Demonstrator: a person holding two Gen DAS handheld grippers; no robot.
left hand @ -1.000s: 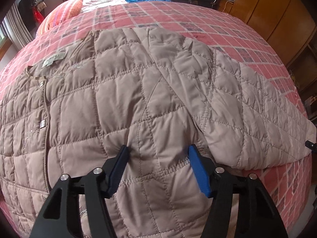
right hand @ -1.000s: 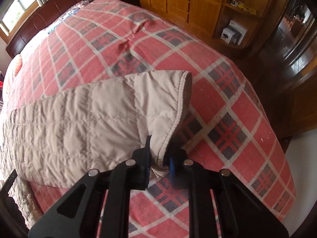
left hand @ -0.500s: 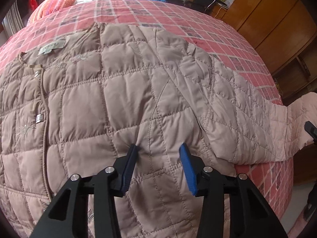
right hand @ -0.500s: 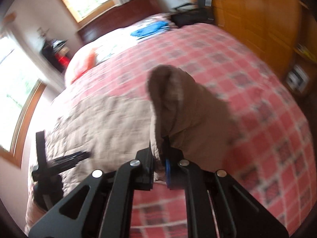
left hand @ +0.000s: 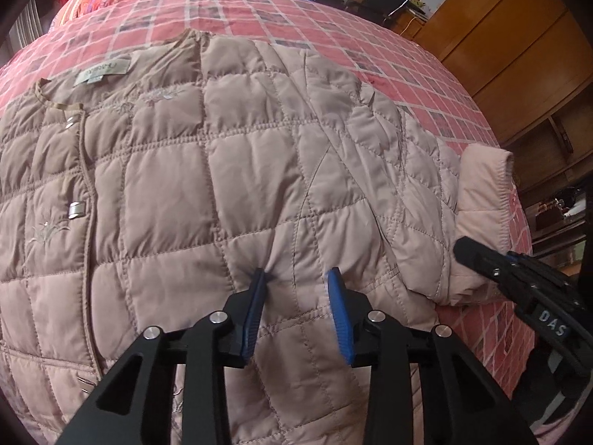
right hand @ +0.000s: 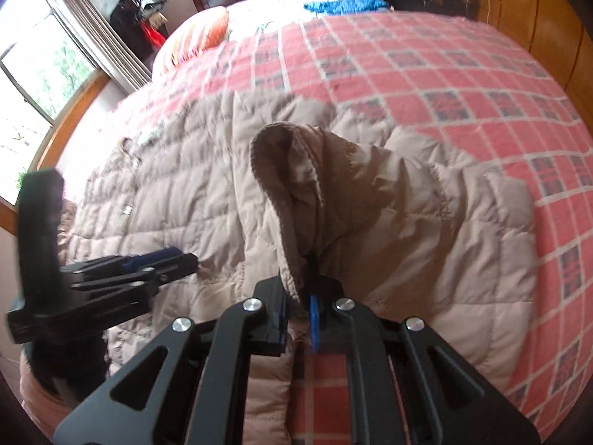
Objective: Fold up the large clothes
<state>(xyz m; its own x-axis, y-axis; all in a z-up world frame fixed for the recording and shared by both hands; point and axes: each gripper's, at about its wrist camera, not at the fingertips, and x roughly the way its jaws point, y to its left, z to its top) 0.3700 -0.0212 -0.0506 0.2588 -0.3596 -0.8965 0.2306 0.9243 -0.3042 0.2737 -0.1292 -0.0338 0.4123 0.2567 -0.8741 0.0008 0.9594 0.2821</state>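
Right wrist: right hand-held gripper (right hand: pixel 296 289) clamps sleeve cuff (right hand: pixel 285 170) of beige quilted jacket (left hand: pixel 222 185) (front up); left hand-held gripper (left hand: pixel 296 278) parted.

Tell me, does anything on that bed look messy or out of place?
Only the jacket's sleeve cuff: it stands bunched up because the right gripper pinches it mid-fold. Nothing looks torn or spilled.

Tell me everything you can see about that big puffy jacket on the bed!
The jacket is a beige quilted coat, stitched into puffy squares, with the look of smooth padded fabric. It lies spread front-up on the red checked bedspread, with metal snaps down the front, faint embroidery and a label inside the neck. Its sleeve cuff is lifted off the bed, pinched in the right gripper. The left gripper presses open fingers into the body near the armpit.
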